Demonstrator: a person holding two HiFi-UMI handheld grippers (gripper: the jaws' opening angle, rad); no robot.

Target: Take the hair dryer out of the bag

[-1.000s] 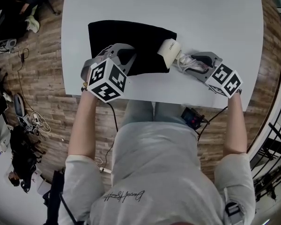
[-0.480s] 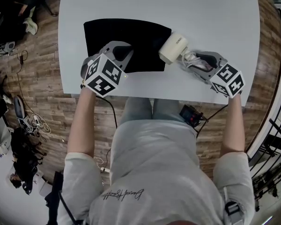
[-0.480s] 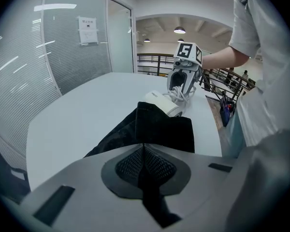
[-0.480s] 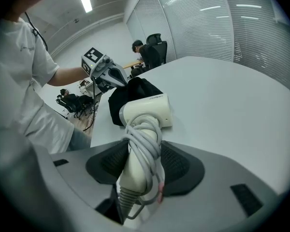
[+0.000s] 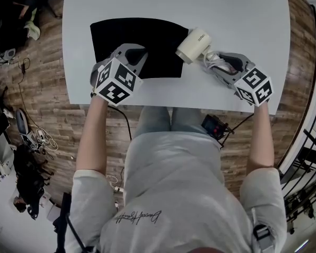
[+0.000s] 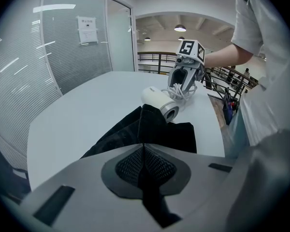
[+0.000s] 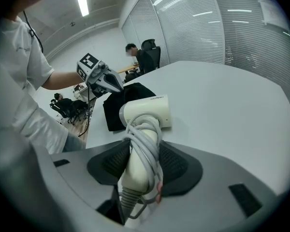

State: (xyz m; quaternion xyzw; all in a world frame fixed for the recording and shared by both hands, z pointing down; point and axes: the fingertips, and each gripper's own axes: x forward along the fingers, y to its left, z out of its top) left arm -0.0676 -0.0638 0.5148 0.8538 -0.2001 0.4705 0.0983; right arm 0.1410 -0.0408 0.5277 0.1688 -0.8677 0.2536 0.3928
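On the white table [image 5: 242, 15], a black cloth bag [image 5: 131, 36] lies flat, its near edge pinched tight in the left gripper [image 6: 144, 146], apparently to anchor it. At the bag's right edge and out of it sits the cream hair dryer [image 5: 194, 45]. The jaws of the right gripper [image 5: 210, 62] are closing on its cord-wrapped handle [image 7: 135, 173].

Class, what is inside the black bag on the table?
The black bag looks flat, but its cloth covers the interior, so nothing inside shows. The hair dryer is outside, by its right edge.
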